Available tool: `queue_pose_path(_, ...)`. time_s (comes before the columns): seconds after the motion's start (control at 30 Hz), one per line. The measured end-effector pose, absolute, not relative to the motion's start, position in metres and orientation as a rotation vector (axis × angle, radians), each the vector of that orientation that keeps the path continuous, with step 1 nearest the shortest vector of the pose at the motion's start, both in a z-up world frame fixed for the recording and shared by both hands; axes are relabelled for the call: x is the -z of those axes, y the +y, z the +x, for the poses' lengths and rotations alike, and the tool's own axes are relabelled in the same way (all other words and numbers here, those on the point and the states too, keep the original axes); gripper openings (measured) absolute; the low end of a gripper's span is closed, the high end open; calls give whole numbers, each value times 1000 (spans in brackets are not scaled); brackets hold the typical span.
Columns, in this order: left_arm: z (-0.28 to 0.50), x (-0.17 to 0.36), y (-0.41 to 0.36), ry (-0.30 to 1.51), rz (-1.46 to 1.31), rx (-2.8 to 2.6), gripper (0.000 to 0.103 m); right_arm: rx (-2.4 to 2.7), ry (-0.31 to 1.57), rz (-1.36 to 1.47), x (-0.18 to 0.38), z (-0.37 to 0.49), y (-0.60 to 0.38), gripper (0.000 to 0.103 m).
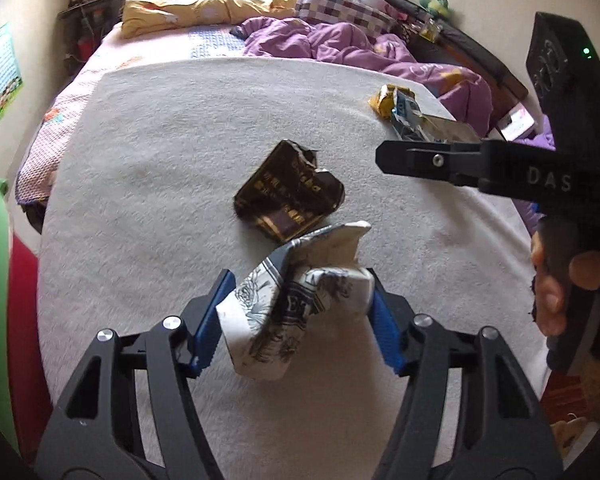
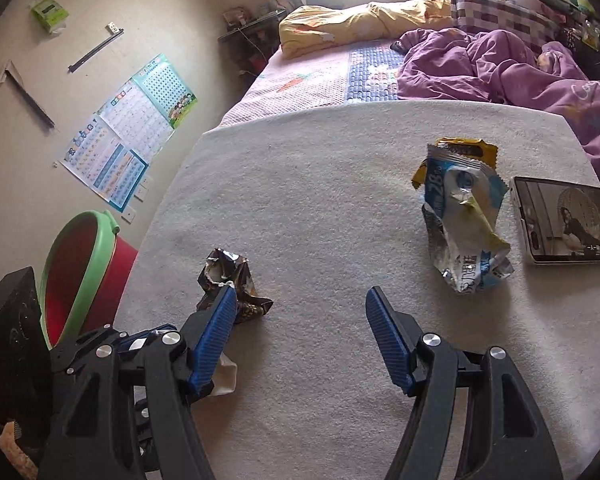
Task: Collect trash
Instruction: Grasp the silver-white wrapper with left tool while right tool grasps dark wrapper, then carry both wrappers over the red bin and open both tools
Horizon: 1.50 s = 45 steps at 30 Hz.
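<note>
My left gripper (image 1: 298, 300) is shut on a crumpled white printed wrapper (image 1: 296, 308), held just above the white table (image 1: 140, 200). A dark brown wrapper (image 1: 290, 194) lies on the table just beyond it; it also shows in the right wrist view (image 2: 230, 284). A blue and silver wrapper (image 2: 466, 224) lies at the right, with a yellow wrapper (image 2: 466, 150) behind it. My right gripper (image 2: 300, 320) is open and empty above the table, left of the blue wrapper. In the left wrist view its finger (image 1: 432, 158) reaches in from the right.
A red bin with a green rim (image 2: 82, 264) stands on the floor left of the table. A phone (image 2: 568, 220) lies on the table's right edge. An unmade bed (image 2: 440, 64) with purple bedding is behind the table.
</note>
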<state>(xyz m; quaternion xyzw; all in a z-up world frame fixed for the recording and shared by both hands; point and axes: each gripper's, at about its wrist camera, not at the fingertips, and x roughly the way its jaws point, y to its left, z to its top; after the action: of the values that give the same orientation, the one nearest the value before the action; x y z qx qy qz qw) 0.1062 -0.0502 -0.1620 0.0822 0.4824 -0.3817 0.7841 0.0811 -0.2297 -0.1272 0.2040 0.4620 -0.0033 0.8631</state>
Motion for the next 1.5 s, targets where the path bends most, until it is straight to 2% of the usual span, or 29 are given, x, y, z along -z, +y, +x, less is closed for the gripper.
queue_pose_path(0.43,89,136,39,979,36,550,63,-90,1045,411,157,121,-177,65)
queue_pose_path(0.5,88,134,46,973,30,530,63,-86,1035,394,157,121,-173,60)
queue_pose_path(0.63,91,132,54,965,15,498,63,-99,1018,402,151,115,-172,41)
queue_pose_path(1.5,108,90,93,811,18,410,64,-221,885,304,84,95,-114,41)
